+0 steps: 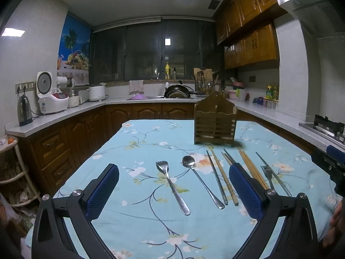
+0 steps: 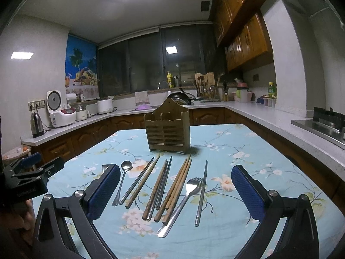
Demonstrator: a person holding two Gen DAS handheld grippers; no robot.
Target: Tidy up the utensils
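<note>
Nothing is sorted yet: all utensils [image 2: 168, 192] lie on the desk [image 2: 248, 142], the wooden holder [image 2: 167, 133] looks empty, both my tools [image 1: 172, 194] [image 2: 175, 194] are wide.

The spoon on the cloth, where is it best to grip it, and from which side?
Grip the spoon at mid-handle, from above, fingers across it. It lies flat, its thin handle is apart from the chopstick, and its bowl is wide and rounded.

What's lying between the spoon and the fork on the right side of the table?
Right wrist view: between the spoon and the fork lie only chopsticks, wooden and metal, side by side on the tablecloth.
</note>
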